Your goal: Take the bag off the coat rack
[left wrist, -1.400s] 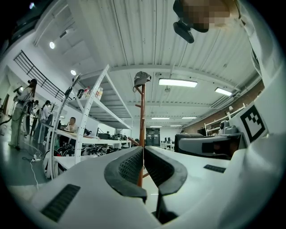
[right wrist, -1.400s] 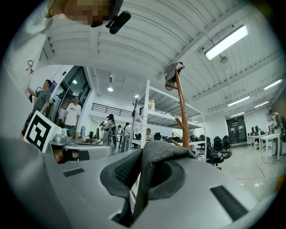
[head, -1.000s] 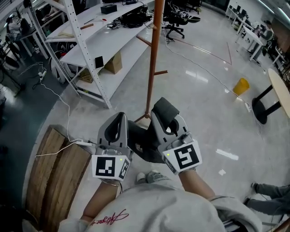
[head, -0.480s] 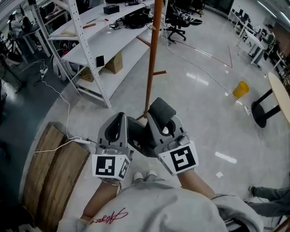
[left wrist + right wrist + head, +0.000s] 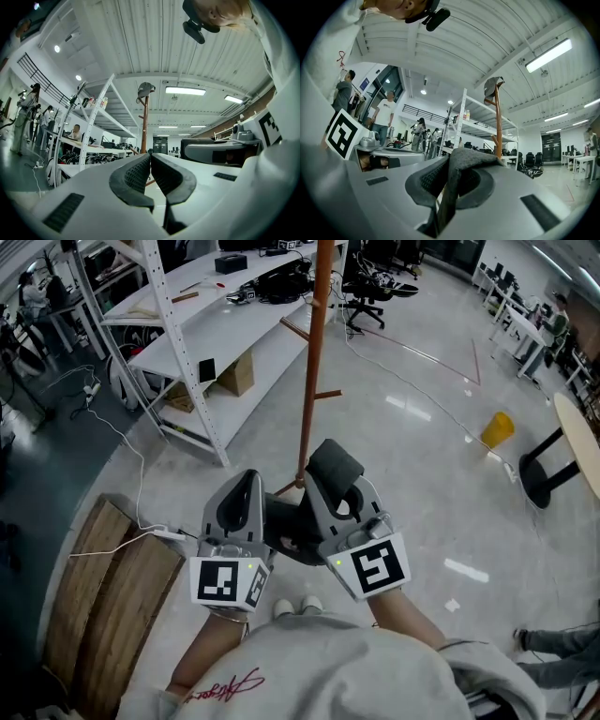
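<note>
While the right gripper [image 5: 451,183] clamps the dark bag [image 5: 281,535] by its fabric, the left gripper [image 5: 151,176] beside it is closed, empty; the coat rack [image 5: 309,381] stands ahead.

Glossy floor [image 5: 412,484] under upright coat rack [image 5: 309,381]

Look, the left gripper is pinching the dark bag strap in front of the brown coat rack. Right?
No: the right gripper pinches the dark bag strap, as the right gripper view shows; the left gripper is shut on nothing. The brown coat rack does stand ahead.
</note>
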Demonstrator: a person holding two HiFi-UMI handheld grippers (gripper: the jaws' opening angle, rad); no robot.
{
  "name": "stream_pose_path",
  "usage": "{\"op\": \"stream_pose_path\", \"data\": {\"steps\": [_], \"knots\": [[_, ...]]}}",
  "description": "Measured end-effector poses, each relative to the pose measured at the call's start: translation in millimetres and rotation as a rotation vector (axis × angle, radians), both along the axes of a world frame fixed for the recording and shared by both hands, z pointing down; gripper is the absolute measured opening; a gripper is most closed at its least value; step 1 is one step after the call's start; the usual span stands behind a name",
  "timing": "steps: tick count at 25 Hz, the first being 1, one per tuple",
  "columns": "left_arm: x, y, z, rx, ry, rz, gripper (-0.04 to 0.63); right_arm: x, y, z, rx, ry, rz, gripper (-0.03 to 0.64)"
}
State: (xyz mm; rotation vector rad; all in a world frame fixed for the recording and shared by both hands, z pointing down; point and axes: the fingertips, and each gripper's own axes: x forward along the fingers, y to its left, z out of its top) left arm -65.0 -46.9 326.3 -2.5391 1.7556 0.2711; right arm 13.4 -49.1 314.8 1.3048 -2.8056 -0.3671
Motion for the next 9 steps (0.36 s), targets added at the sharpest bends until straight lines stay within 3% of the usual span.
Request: {"op": "stream_pose_path", "data": {"steps": [9], "knots": [[4.8, 2.9, -0.2, 0.001, 0.007, -0.003, 0.018, 1.0, 4.7, -1.1, 0.002, -0.002, -0.009, 0.038]]}}
